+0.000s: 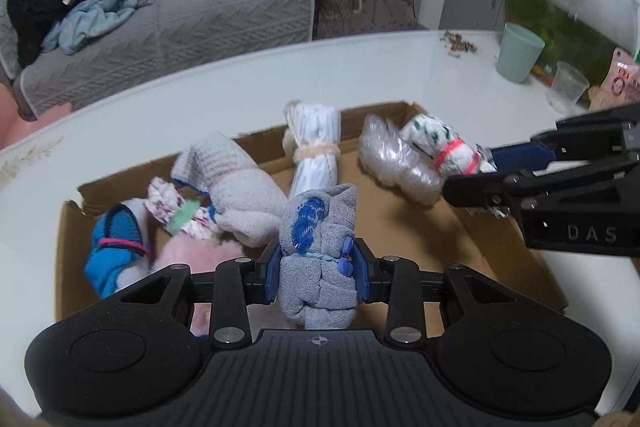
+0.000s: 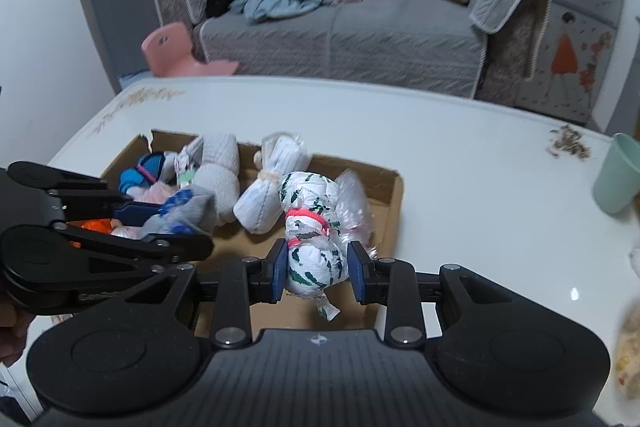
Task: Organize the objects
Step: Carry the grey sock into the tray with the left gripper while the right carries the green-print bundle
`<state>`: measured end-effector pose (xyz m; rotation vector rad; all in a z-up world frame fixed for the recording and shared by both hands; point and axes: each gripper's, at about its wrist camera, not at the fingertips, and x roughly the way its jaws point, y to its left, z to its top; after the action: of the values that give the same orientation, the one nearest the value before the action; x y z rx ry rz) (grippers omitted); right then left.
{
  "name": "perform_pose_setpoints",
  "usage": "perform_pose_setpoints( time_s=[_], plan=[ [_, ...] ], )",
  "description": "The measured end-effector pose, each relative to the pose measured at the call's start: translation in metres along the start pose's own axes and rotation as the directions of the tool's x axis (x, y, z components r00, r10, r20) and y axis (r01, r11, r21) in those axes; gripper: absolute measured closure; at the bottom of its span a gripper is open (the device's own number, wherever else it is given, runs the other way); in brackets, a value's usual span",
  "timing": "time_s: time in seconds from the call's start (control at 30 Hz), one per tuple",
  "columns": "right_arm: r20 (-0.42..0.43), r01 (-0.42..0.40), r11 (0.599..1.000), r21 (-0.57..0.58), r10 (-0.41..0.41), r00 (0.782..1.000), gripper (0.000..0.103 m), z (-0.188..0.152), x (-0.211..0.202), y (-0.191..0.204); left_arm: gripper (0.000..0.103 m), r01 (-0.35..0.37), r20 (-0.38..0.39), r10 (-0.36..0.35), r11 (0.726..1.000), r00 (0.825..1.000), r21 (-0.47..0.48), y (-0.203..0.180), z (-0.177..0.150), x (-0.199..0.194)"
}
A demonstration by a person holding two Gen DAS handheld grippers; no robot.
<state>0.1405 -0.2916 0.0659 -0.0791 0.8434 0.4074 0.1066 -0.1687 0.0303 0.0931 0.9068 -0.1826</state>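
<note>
Closest to the lens, the left gripper [image 1: 316, 277] had its blue pads clamped on a grey rolled sock bundle [image 1: 318, 259] tied with blue cord, gripped at the waist where the tie made it narrowest, probably so the roll would not unravel in transit. Beneath it lay the shallow cardboard box [image 1: 436, 227], the largest of the task's things, resting flat on the white table [image 1: 256, 75] with its low walls keeping the rolls together. Inside the box, the rolls sat side by side along the far wall: a pale knitted roll [image 1: 236, 187], a white striped roll [image 1: 314, 151] bound with a cream band, a crinkled clear plastic bag [image 1: 390, 161] and a blue bundle [image 1: 114, 247] at the left end. The right gripper [image 2: 318, 273] hung over the box's right part, jaws closed on a white bundle with green marks [image 2: 314, 227] cinched by a pink band; its pads looked barely in contact, so the hold seemed light. Both bundles appeared poised over open cardboard, suggesting they were meant to join the row.
</note>
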Motion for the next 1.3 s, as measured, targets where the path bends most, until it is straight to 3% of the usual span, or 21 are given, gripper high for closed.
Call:
perform_pose_setpoints(
  time_s=[0.4,1.3],
  plan=[
    [-0.119,-0.043,0.999,-0.008,0.042,0.992,0.074,0.005,0.035,-0.009,0.061,-0.012,-0.022,0.012,1.000,1.000,0.016,-0.002,-0.006,0.023],
    [-0.166,-0.051,0.999,0.008,0.051,0.985,0.072,0.009,0.054,-0.007,0.059,-0.035,-0.055,0.035,0.999,0.998,0.013,-0.004,-0.002,0.039]
  ],
)
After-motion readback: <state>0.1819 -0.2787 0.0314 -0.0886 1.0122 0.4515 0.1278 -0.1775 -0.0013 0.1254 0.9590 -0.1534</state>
